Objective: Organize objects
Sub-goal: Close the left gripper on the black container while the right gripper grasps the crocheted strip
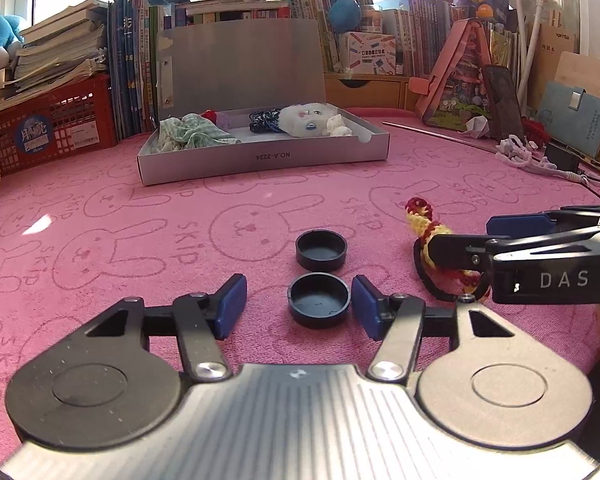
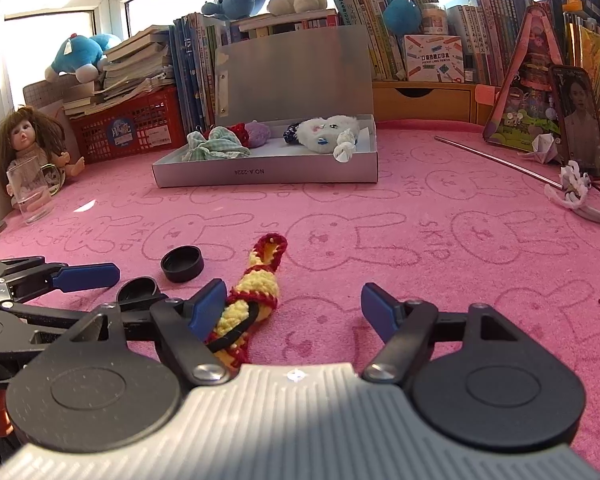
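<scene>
The left hand-held gripper (image 1: 299, 307) is set astride the nearer black cap (image 1: 319, 300) – pads apart, not yet pressing – ready for the open box (image 1: 260, 160). The right hand-held gripper (image 2: 293, 309) is held wide beside the crocheted hair tie (image 2: 256, 300) on the pink surface (image 1: 100, 240).

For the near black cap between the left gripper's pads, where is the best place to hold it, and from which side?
Grip the near black cap across its round outer wall, coming low from the near side. It lies open side up, so the left gripper, already straddling it, should find two opposite wall faces.
</scene>
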`<state>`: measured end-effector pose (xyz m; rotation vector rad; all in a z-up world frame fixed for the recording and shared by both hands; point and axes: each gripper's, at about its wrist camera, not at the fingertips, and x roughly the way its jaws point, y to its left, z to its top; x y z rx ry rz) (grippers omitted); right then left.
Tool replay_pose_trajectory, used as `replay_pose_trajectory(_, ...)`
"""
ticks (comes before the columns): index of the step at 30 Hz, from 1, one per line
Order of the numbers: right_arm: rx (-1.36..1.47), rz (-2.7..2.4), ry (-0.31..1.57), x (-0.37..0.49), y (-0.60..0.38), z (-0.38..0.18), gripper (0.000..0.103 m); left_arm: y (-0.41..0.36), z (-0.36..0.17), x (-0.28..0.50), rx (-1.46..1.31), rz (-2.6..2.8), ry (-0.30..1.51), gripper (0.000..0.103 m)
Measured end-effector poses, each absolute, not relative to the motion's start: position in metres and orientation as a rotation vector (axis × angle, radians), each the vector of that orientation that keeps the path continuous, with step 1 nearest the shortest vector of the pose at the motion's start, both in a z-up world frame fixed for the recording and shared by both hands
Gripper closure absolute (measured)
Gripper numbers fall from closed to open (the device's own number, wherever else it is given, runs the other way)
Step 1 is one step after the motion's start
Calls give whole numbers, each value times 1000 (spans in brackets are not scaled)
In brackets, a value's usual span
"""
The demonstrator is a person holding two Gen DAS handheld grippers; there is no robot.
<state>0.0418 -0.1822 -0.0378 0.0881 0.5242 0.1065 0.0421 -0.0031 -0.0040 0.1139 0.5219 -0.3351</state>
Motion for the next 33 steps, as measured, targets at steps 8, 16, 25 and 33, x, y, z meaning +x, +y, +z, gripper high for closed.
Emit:
replay_pose_trajectory(8,68,185,563,43,-171,-40,45,-5,-3,42,114,-358,515,60)
replay_pose_trajectory(16,54,197,553,42,-166,-37,66,-5,-3,41,103,-368,517,65)
replay_pose_trajectory(25,63,181,540,42,-170,-34,68,-4,-3,40,117,-363,507,64)
replay_pose_trajectory(33,52,114,511,41,-174,-32,53,-4,-6,38,108,-342,493,58)
